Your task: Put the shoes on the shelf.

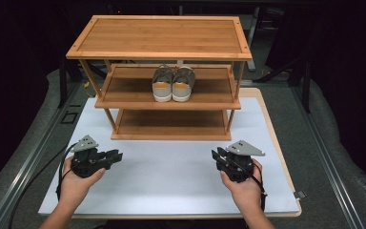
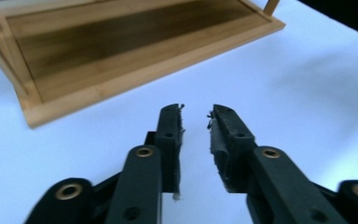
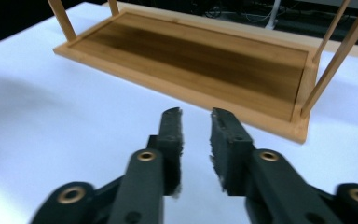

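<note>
- The left tool (image 1: 115, 156) is being held low over the near left part of the table (image 1: 171, 181) by the left hand (image 1: 76, 183), whose fingers are being wrapped around its black body; it is being pointed inward toward the table's middle.
- The right tool (image 1: 218, 157) is being held by the right hand (image 1: 242, 186) at the near right, turned inward and mirroring the other.
- A grey three-cornered plate is being carried on top of each tool, and a black cable is being trailed from each.
- In the left gripper view, the left tool (image 2: 196, 116) is being kept slightly spread, a narrow gap being shown between frayed dark pads, with nothing pinched.
- In the right gripper view, the right tool (image 3: 196, 116) is likewise being kept slightly spread and empty.
- A three-tier wooden shoe rack (image 1: 159, 38), of warm bamboo-like grain with slim legs, is being borne on the smooth white table.
- A pair of grey shoes (image 1: 173, 83) with tan heels and white soles is being kept side by side on the middle shelf, heels facing the person.
- The bottom shelf (image 2: 121, 42) is being seen as a framed flat panel.
</note>
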A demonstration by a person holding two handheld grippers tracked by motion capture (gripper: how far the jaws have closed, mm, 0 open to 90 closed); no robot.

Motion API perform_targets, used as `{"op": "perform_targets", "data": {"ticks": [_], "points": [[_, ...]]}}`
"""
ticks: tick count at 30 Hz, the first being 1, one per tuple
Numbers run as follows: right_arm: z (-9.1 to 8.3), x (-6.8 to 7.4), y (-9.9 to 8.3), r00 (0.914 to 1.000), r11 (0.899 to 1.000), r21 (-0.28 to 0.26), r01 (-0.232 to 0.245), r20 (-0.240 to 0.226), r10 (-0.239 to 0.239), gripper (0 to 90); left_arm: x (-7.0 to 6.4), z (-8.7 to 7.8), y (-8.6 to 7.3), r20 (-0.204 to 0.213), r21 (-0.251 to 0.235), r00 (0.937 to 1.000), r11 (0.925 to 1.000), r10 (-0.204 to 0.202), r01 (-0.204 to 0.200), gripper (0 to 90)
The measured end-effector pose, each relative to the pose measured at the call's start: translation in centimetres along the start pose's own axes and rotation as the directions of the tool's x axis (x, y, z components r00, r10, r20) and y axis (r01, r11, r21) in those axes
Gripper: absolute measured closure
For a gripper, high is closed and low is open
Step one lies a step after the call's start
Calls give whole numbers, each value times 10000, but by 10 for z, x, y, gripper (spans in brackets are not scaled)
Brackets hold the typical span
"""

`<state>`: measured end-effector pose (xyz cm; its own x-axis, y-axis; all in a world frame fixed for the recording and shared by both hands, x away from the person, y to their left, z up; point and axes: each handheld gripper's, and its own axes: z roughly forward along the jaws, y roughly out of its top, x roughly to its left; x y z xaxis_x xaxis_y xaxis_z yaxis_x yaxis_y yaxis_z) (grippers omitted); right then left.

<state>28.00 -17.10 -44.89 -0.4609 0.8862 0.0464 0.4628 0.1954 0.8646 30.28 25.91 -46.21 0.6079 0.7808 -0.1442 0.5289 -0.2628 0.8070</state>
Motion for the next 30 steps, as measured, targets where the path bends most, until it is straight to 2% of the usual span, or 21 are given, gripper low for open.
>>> {"op": "perform_targets", "data": {"ticks": [3,9,10,11,13,14,15,17,18,21,23,24,25,28,30], "points": [[4,-2,-11,9999,9999,140,-101,56,101,632,1,5,-11,-63,113,10000,9999,35,-34,638],[15,-6,-36,9996,9974,659,-294,-21,296,597,5,17,-28,-184,246,9995,9993,-259,264,586],[17,-8,-39,9989,9971,681,-345,-309,367,597,6,19,-31,-191,278,9995,9992,-271,276,581],[19,-7,-43,9994,9966,758,-338,-59,343,597,7,21,-33,-211,302,9994,9991,-286,292,581],[22,-8,-49,9995,9963,812,-268,-132,280,601,8,24,-36,-195,356,9991,9987,-367,374,574],[23,-8,-51,9998,9954,942,-185,57,181,601,9,26,-38,-210,320,9990,9987,-395,402,574],[25,-9,-54,9992,9963,829,-215,-315,242,603,9,27,-39,-209,286,9989,9986,-431,437,574],[28,-9,-57,9991,9960,839,-298,-287,323,602,8,31,-42,-201,354,9993,9989,-305,312,574],[29,-10,-59,9985,9960,853,-275,-442,313,597,7,32,-43,-179,336,9994,9990,-289,295,574],[33,-7,-65,9980,9955,922,-238,-558,290,566,4,38,-47,2,374,10000,9993,51,-51,574],[35,-4,-68,9979,9963,847,-136,-615,189,543,2,42,-49,87,456,9998,9988,188,-191,568],[36,-3,-69,9978,9971,753,83,-664,-33,523,2,44,-51,145,556,9996,9981,249,-256,568],[37,-1,-70,9986,9973,685,280,-463,-249,520,1,46,-52,176,599,9995,9978,269,-279,567],[40,1,-72,9969,9973,403,617,-523,-596,477,-3,51,-57,16,752,9994,9965,353,-353,565],[42,1,-73,9961,9967,439,681,-594,-654,471,-3,52,-58,31,801,9993,9961,375,-376,559]]}}
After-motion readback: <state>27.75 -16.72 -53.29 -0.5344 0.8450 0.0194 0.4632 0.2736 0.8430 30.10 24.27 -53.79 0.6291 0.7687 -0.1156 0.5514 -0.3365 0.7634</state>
